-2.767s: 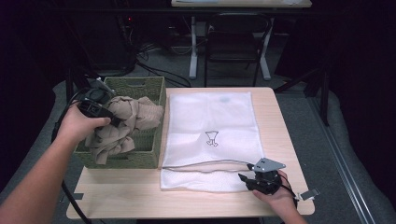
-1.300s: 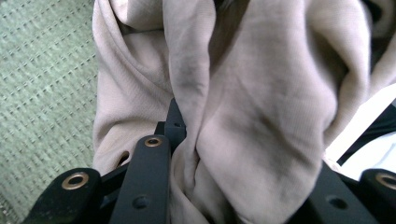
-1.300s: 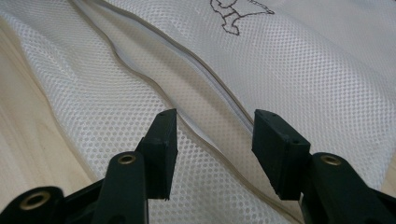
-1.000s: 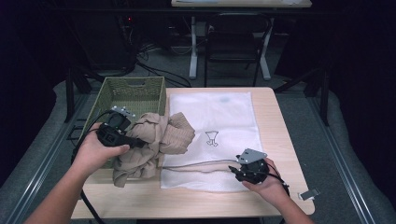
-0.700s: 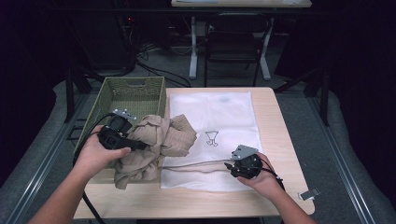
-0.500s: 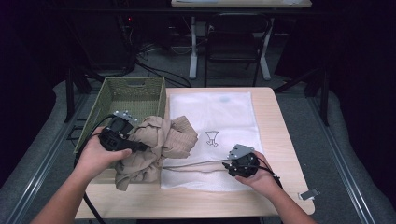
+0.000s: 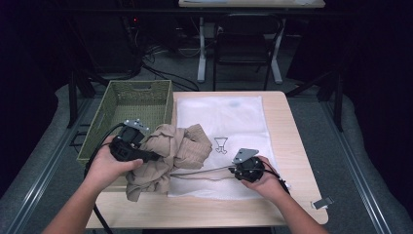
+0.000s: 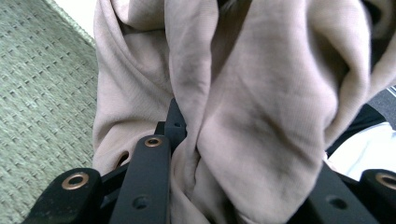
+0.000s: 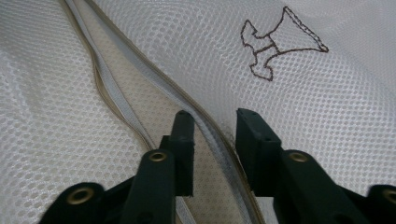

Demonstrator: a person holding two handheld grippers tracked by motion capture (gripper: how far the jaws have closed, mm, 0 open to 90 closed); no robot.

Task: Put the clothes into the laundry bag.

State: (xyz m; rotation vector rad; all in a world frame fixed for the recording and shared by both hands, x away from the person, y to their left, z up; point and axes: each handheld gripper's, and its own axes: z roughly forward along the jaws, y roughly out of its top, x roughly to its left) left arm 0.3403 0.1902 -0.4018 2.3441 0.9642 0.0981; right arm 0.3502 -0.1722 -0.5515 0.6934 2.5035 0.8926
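beige garment [image 7: 168,156] bunched up, held over the left edge of the white mesh bag [image 7: 229,122], part of it draping down onto the table [image 7: 292,146] in front of the green basket [image 7: 129,109]. left gripper [image 7: 146,155] has it: in the left gripper view the cloth [image 8: 243,107] is wadded between the black jaws, jaws closed in on the folds, fabric spilling over both sides. left hand [image 7: 108,165] wraps the gripper body, cable trailing back toward the person.

mesh bag lies flat on the table, right of the basket, small dark stitched mark [image 7: 221,145] on it. right gripper [image 7: 234,170] sits at the bag's near edge, by the zipper opening [image 7: 199,173]. in the right gripper view the jaws straddle the zipper band [image 9: 212,135]; narrow gap between them, band runs through that gap, upper mesh layer looks lifted off the lower one. cannot tell if the jaws actually pinch it. stitched mark [image 9: 275,44] just beyond the jaws. right hand [image 7: 265,178] grips from the near side.

small clip-like thing [image 7: 322,202] on the table's near right corner. chair [image 7: 243,36] behind the table.
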